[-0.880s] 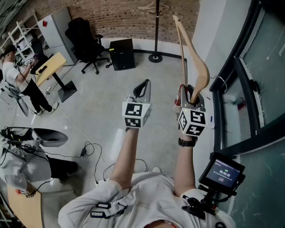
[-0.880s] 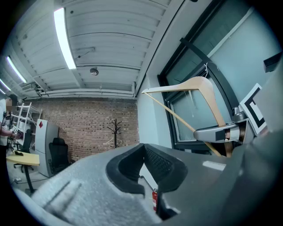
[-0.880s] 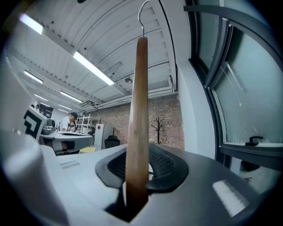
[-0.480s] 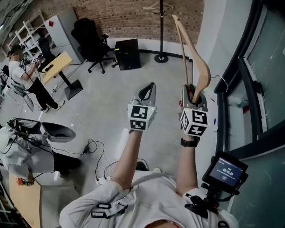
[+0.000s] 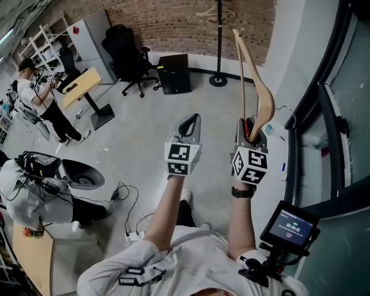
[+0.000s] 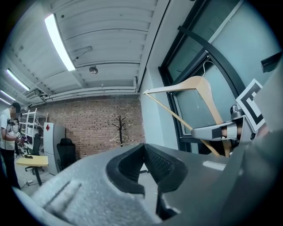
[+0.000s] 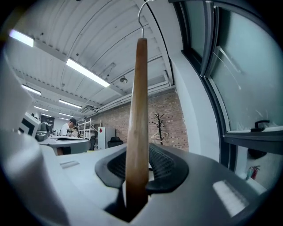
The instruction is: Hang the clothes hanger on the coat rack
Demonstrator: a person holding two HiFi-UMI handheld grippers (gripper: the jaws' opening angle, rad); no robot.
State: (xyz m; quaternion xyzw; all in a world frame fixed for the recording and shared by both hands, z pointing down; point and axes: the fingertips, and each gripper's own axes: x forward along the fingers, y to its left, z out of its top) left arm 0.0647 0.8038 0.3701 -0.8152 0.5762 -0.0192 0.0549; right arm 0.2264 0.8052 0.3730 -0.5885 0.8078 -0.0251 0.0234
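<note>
A wooden clothes hanger (image 5: 257,87) stands up out of my right gripper (image 5: 250,128), which is shut on one end of its arm. In the right gripper view the wooden arm (image 7: 136,119) rises between the pads, its wire hook (image 7: 145,13) at the top. The left gripper view shows the hanger (image 6: 196,95) at the right. My left gripper (image 5: 189,124) is held beside the right one, jaws closed tip to tip on nothing. The black coat rack (image 5: 218,40) stands far ahead by the brick wall, small in the gripper views (image 7: 158,128) (image 6: 119,129), a hanger hanging on it.
A glass wall with dark frames (image 5: 324,115) runs along the right. Ahead stand a black box (image 5: 173,73), an office chair (image 5: 128,58) and a wooden-topped desk (image 5: 81,87). A person (image 5: 40,101) stands at the left. Cables (image 5: 124,199) lie on the concrete floor near my feet.
The view has advanced toward the coat rack: its base and the black box sit lower and nearer in the head view. Both grippers keep their pose; the hanger stays gripped.
</note>
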